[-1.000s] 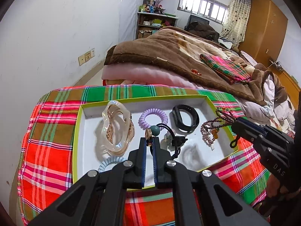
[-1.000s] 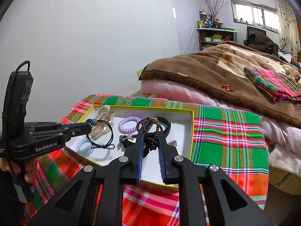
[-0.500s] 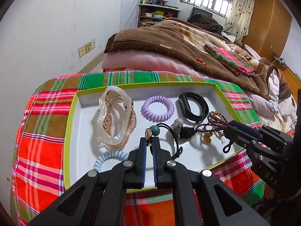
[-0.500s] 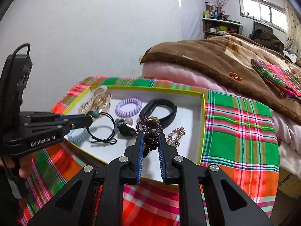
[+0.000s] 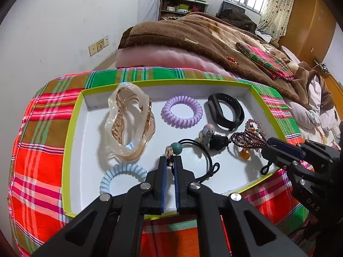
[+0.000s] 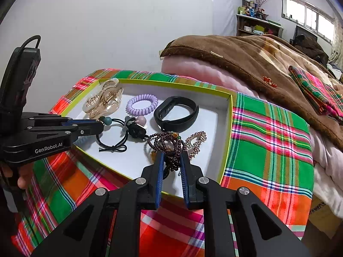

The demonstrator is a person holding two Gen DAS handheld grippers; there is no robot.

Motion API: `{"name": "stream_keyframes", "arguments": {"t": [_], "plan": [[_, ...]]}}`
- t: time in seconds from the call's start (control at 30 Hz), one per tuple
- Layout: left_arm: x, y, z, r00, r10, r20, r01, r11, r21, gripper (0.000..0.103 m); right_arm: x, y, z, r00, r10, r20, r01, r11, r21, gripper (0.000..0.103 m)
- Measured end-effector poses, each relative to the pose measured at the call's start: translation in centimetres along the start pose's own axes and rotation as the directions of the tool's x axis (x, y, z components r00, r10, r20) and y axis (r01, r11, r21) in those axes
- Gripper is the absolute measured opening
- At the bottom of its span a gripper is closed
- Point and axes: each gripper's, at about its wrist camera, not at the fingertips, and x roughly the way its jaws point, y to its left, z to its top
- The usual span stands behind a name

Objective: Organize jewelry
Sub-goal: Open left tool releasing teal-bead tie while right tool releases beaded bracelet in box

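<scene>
Left gripper (image 5: 170, 162) pinches the black hair tie (image 5: 205, 156) by its bead; right gripper (image 6: 172, 160) clamps the limp, light beaded bracelet (image 6: 166, 142) near the tray's (image 6: 227, 137) front edge.

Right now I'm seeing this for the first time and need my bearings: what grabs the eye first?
The white tray with its lime rim, sitting on a loud plaid cloth. In it lie a clear hair claw, a purple coil tie and a black wristband. The left gripper pinches a black hair tie at its beads, the right gripper a dark bead bracelet.
</scene>
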Motion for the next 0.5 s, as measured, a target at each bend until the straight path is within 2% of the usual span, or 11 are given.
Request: {"name": "stream_keyframes", "arguments": {"t": [0.37, 0.5], "plan": [[0.52, -0.26, -0.09, 1.0, 0.005, -0.028, -0.004, 1.0, 0.008, 0.009, 0.64, -0.15, 0.21, 0.999, 0.022, -0.045, -0.022, 1.0, 0.0, 0.016], [0.62, -0.29, -0.02, 0.999, -0.003, -0.034, 0.003, 1.0, 0.007, 0.013, 0.78, -0.09, 0.33, 0.998, 0.028, -0.056, -0.028, 1.0, -0.003, 0.016]]}}
